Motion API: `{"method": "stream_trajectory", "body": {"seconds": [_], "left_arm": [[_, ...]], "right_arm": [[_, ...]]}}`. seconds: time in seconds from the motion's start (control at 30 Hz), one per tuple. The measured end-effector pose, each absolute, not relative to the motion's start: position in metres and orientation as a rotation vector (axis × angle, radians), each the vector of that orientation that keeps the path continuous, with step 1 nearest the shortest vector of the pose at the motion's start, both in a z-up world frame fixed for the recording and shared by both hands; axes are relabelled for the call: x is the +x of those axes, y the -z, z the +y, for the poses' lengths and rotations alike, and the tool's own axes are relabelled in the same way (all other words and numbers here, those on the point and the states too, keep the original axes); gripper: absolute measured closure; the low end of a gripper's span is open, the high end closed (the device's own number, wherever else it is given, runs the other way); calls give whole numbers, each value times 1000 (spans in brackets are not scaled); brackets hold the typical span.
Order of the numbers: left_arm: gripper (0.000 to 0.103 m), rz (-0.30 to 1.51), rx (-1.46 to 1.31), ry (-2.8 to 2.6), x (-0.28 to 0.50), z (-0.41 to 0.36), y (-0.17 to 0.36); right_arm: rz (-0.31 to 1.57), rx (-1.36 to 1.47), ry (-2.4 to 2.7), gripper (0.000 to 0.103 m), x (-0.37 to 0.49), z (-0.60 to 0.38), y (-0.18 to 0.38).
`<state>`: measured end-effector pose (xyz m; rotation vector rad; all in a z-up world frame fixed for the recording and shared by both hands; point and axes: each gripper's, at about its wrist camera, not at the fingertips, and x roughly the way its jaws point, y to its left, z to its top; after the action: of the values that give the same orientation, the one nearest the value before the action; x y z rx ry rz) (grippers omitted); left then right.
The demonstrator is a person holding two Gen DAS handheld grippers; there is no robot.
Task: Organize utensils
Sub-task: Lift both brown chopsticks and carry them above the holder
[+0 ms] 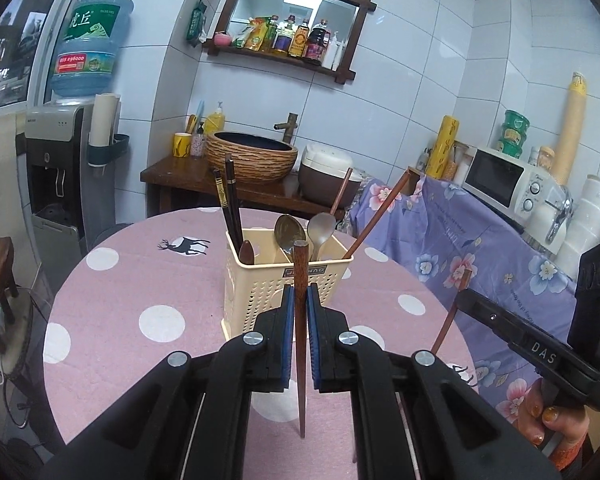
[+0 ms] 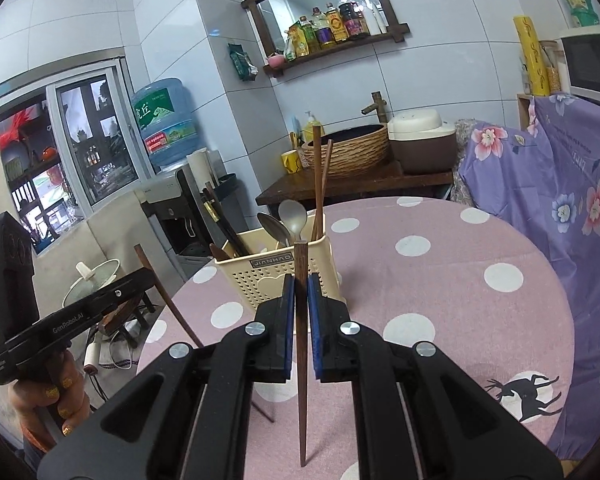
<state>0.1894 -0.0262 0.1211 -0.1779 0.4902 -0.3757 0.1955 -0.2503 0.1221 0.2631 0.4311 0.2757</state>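
Each tongs pinches an upright wooden chopstick.

Brown chopstick upright, cream utensil holder behind

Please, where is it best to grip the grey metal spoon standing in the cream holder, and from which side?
Grip the grey metal spoon at its bowl, from above. Only the bowl rises over the cream holder; the handle is hidden inside. A second spoon stands close left, so close the pads front-to-back.

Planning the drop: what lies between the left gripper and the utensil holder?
Only bare pink polka-dot tablecloth, as the left wrist view shows; the left gripper clamps a brown chopstick before the utensil holder.
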Motion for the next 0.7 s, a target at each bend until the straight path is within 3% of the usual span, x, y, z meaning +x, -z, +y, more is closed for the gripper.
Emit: {"method": "stream_trajectory", "body": {"seconds": [0.33,0.7], "left_arm": [[95,437,-152,382,196,-23,-160],[95,360,-186,365,246,-9,-260]], "right_arm": [[398,216,-311,95,214,-239,-169],[228,132,-283,95,258,-213,-288]]}}
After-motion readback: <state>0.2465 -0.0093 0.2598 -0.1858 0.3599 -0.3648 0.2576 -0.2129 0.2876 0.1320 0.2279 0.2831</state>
